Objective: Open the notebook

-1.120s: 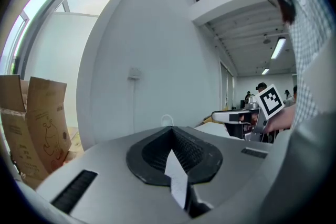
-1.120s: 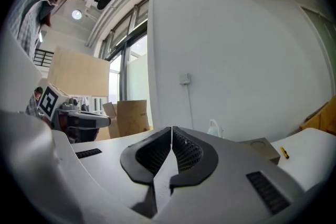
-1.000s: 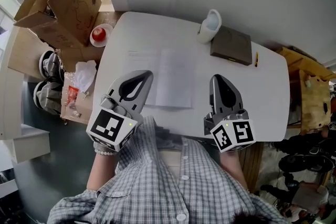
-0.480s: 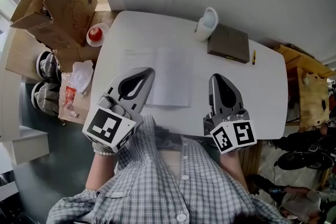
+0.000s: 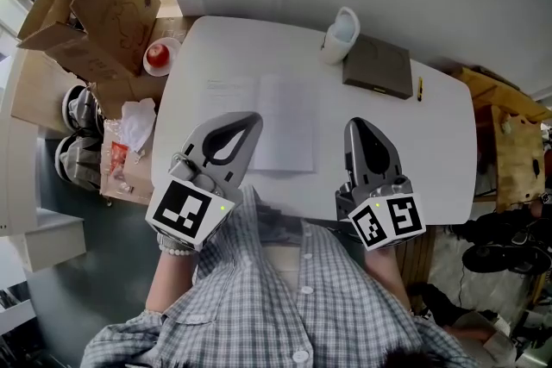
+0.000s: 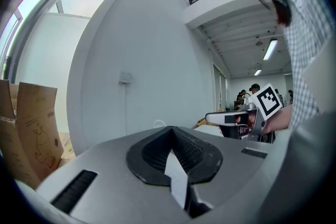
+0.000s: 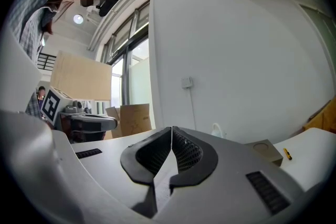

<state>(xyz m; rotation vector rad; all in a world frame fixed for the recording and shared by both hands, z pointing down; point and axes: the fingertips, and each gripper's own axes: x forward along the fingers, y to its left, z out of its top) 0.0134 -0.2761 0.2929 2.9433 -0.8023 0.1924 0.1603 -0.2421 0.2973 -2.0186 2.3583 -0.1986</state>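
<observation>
Both grippers are closed and empty above the table's near edge.
The left gripper (image 5: 246,127) and the right gripper (image 5: 360,129) each have their jaws pressed together with nothing between them, side by side over the white table (image 5: 431,151). The notebook (image 5: 285,125) lies flat between them, white pages up. In the head view its near left corner sits under the left gripper's tip. Beyond it are a white mug (image 5: 341,34), a brown box (image 5: 378,67) and a pencil (image 5: 420,89).
</observation>
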